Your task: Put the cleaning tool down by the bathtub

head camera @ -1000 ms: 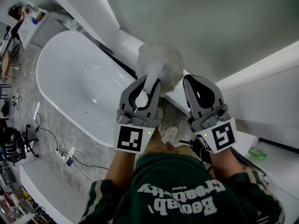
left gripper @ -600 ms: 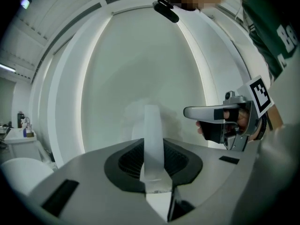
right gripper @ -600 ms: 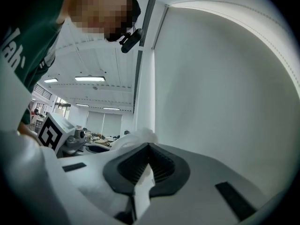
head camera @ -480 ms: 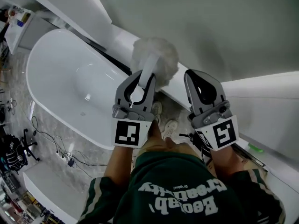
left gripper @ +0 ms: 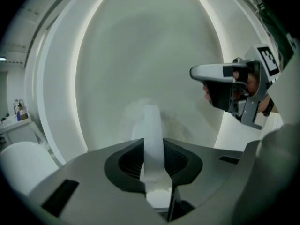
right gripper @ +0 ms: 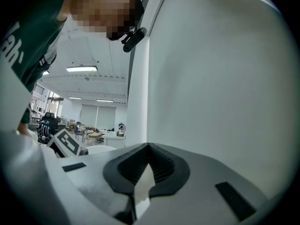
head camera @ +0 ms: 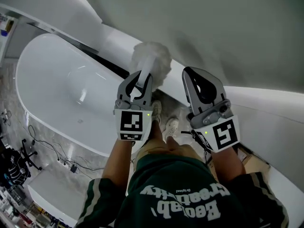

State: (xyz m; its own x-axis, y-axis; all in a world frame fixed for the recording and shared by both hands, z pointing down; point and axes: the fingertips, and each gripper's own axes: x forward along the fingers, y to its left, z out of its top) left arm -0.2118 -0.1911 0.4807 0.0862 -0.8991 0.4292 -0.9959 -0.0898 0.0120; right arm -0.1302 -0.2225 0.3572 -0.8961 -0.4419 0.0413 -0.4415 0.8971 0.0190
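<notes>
The cleaning tool is a fluffy white duster (head camera: 152,61) on a flat white handle (head camera: 145,80). My left gripper (head camera: 142,78) is shut on that handle, with the fluffy head sticking out past the jaws above the white ledge next to the bathtub (head camera: 47,87). In the left gripper view the handle (left gripper: 152,135) runs up between the dark pads of the left gripper (left gripper: 153,148). My right gripper (head camera: 192,72) hangs beside it, to the right, shut and empty. In its own view the right gripper (right gripper: 149,146) has its jaw tips touching, facing a plain wall.
A white ledge (head camera: 118,44) and a grey-white wall (head camera: 213,27) stand behind the tub. The person's shoes (head camera: 164,122) are on the marble floor between tub and wall. Cables (head camera: 61,158) lie on the floor at the lower left.
Both grippers have sunk toward the ledge by the tub, the left one carrying the duster down and slightly left. The grip on the handle is unchanged.
</notes>
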